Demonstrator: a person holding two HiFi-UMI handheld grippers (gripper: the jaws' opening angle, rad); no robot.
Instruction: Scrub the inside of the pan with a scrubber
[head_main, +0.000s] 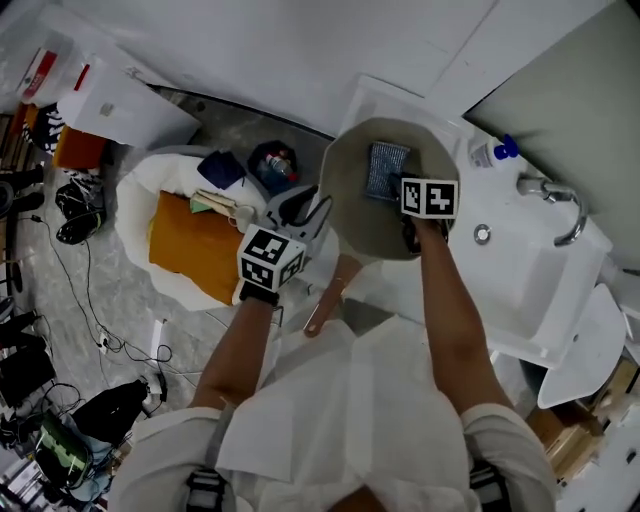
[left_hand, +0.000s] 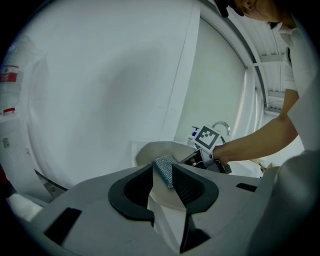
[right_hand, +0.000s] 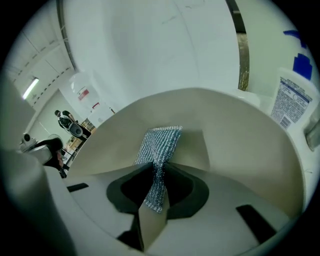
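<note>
Pan (head_main: 355, 212) is tipped up over the white sink (head_main: 520, 275), inside facing the head cam, handle (head_main: 328, 300) pointing back at the person. Scrubber (right_hand: 161, 142) is lying flat on the inside wall, up in the top part of the bowl, w/ the right gripper (right_hand: 157, 167) jaws pinched narrow on its lower end. So tbh the grab looks done and the actual scrubbing is about to start or barely going, prob most of it left. Left gripper (left_hand: 163, 169) is at the pan's left edge, jaws a little apart, not biting anything afaict; pan's near side shows thru the gap. Hard to make out: what's propping the pan up, any dirt or suds inside (pics are dim), and the underside. Tap (head_main: 560, 205) + 1 soap bottle (head_main: 490, 152) sit beyond, nothing touching them.
</note>
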